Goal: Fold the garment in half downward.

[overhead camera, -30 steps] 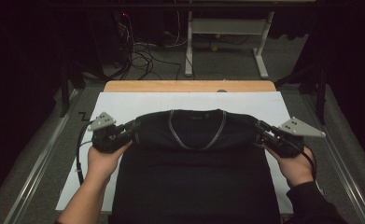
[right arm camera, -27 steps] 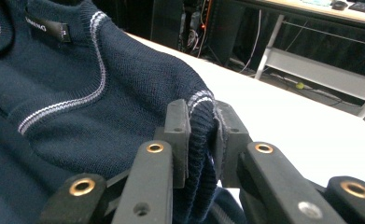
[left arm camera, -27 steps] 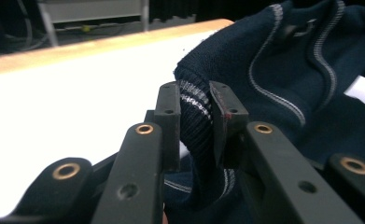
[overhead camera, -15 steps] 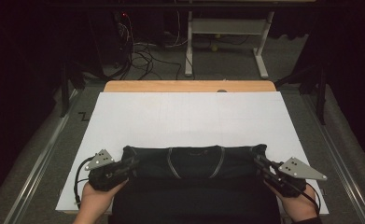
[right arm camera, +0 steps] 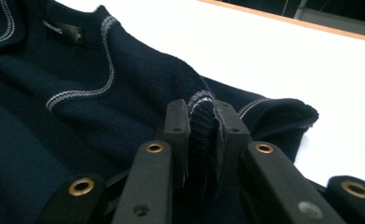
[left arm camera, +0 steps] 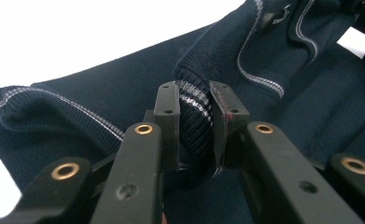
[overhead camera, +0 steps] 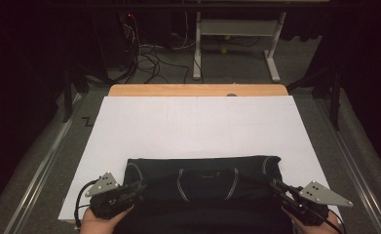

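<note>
Navy sweater (overhead camera: 202,183) lies folded over at near edge of white table (overhead camera: 198,122), collar facing up. L gripper (left arm camera: 194,123) clamped on ribbed, grey-striped fabric bunch near front-left corner; R gripper (right arm camera: 202,128) clamped on same kind of ribbed edge near front-right corner. Far half of table bare white.

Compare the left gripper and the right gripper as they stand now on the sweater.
The left gripper pinches the dark sweater at its left corner; the right gripper pinches the right corner. In the gripper views, the left clamps a thicker roll of ribbed edge, the right a thinner fold. Both are shut on white-striped ribbing, low over the white table.
</note>
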Tool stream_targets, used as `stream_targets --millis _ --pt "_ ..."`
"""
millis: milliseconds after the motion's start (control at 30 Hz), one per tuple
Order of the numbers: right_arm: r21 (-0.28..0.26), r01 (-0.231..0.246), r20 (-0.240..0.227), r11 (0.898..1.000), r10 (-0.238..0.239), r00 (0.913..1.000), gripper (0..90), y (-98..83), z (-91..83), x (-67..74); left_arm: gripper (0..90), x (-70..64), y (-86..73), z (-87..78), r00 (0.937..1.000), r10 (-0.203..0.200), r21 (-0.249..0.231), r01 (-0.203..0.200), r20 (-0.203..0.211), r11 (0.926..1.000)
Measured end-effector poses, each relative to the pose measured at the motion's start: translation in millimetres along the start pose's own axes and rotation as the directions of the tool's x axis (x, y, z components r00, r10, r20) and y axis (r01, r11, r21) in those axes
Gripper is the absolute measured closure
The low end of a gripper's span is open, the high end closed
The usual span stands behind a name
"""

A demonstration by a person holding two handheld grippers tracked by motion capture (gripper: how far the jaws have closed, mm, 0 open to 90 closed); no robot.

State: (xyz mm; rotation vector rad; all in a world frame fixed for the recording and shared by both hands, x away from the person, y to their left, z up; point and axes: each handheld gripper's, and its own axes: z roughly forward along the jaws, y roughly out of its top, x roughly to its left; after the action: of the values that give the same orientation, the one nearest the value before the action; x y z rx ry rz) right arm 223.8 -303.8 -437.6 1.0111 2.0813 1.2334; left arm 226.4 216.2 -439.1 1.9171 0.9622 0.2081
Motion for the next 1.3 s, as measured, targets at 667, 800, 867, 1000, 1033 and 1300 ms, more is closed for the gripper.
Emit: stream_targets --millis 667,800,867,1000,1033,1300 --pt "0.187 -0.010 0.000 0.982 0.010 1.0000 60.8 -12.5 32.5 -5.6 31.6 15.7 -4.5 28.0 0.9952 0.038 0.168 -0.023 -0.090 0.9856" --pt "0.121 -0.036 0.023 0.992 0.033 0.9992 50.7 -6.3 23.1 -8.8 23.0 19.1 3.5 16.9 0.9936 0.011 0.087 -0.001 -0.113 0.9962" --pt "0.097 -0.057 0.043 0.994 0.053 0.9977 46.0 -3.9 21.5 -14.2 20.3 24.9 6.5 14.0 0.9895 -0.009 0.068 0.019 -0.144 0.9975" --pt "0.072 -0.126 0.120 0.989 0.117 0.9860 38.2 4.5 29.6 -34.3 20.4 46.0 14.0 13.4 0.9759 -0.079 0.028 0.087 -0.203 0.9959" --pt "0.072 -0.126 0.120 0.989 0.117 0.9860 38.2 4.5 29.6 -34.3 20.4 52.5 15.4 15.1 0.9709 -0.103 0.022 0.110 -0.216 0.9937" --pt "0.134 -0.174 0.187 0.976 0.147 0.9712 29.0 18.6 76.9 -59.4 20.5 85.9 17.4 37.4 0.9473 -0.203 0.069 0.227 -0.247 0.9715"
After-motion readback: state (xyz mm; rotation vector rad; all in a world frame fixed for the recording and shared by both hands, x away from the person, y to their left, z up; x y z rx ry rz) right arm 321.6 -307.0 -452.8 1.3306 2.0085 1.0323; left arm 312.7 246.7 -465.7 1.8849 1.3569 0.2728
